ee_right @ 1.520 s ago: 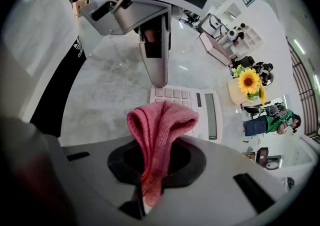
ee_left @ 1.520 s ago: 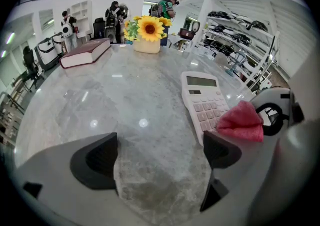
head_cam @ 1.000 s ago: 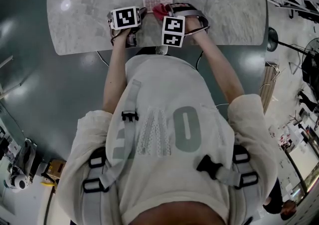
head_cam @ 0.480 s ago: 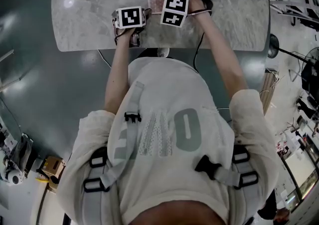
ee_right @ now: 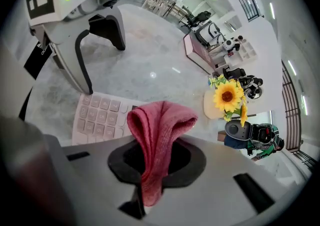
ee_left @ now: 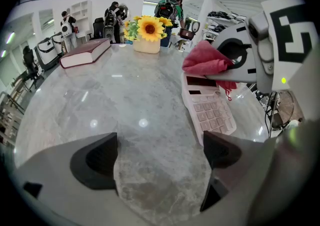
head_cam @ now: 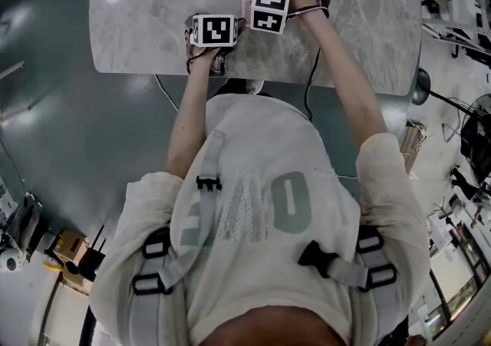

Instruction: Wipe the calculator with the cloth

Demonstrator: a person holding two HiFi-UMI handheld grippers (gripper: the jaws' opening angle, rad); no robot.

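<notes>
My right gripper (ee_right: 156,166) pinches a soft, limp red cloth (ee_right: 159,120) over the calculator's (ee_right: 97,116) far end on the marble table (ee_left: 125,99). The calculator looks light and slippery; my left gripper (ee_left: 161,162), jaws spread and empty, could brace its near-left edge.

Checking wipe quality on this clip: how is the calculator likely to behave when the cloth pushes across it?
The calculator looks thin and plastic, so probably light. The table is glossy, showing reflections, so it may slide. The left gripper stands open beside it, not bracing it, so a firm wipe with the cloth could shift it.
</notes>
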